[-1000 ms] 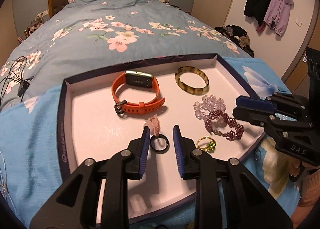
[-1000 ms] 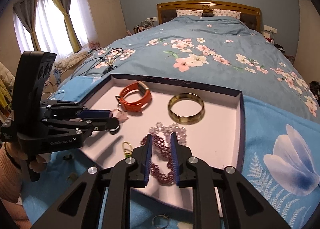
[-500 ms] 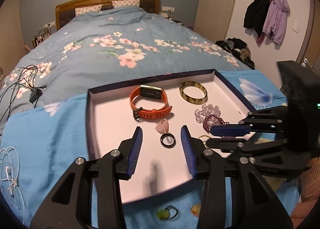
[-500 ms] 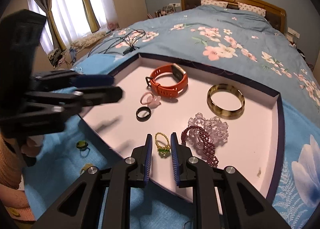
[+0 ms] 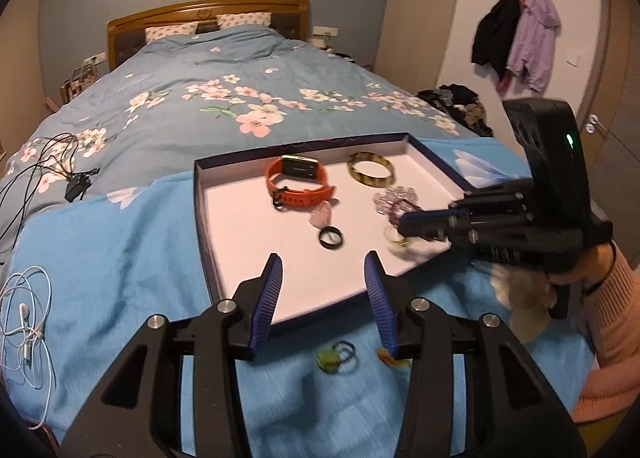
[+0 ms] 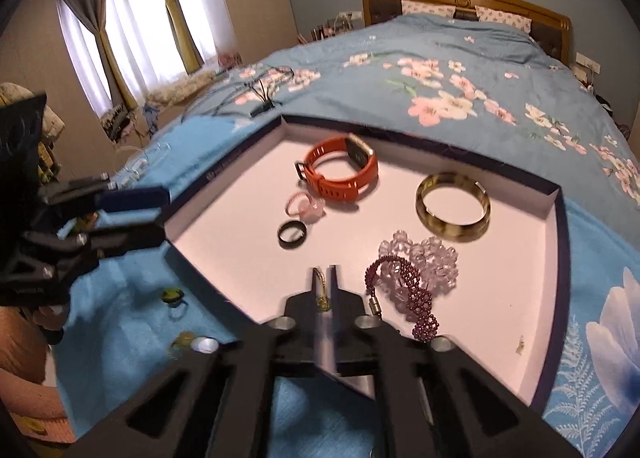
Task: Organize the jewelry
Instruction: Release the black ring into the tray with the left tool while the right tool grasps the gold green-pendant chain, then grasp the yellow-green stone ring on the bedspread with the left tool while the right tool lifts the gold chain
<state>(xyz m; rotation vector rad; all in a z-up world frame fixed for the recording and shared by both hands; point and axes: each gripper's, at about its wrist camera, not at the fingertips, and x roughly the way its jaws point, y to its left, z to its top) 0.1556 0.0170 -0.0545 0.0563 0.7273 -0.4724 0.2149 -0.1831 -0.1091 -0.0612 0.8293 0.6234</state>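
Right wrist: fingers [image 6: 325, 282] apparently pinching ring [image 6: 320, 290].

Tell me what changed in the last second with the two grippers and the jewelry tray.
The left gripper opened, released the black ring and backed out of the tray. The right gripper closed on the small gold beaded ring. Watch, bangle and bead bracelets stayed put.

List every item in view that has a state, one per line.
Left gripper: open, empty.
Right gripper: shut on small gold beaded ring.
Orange smartwatch: strap buckled, in tray.
White shallow tray: lidless.
Black band ring: flat in tray.
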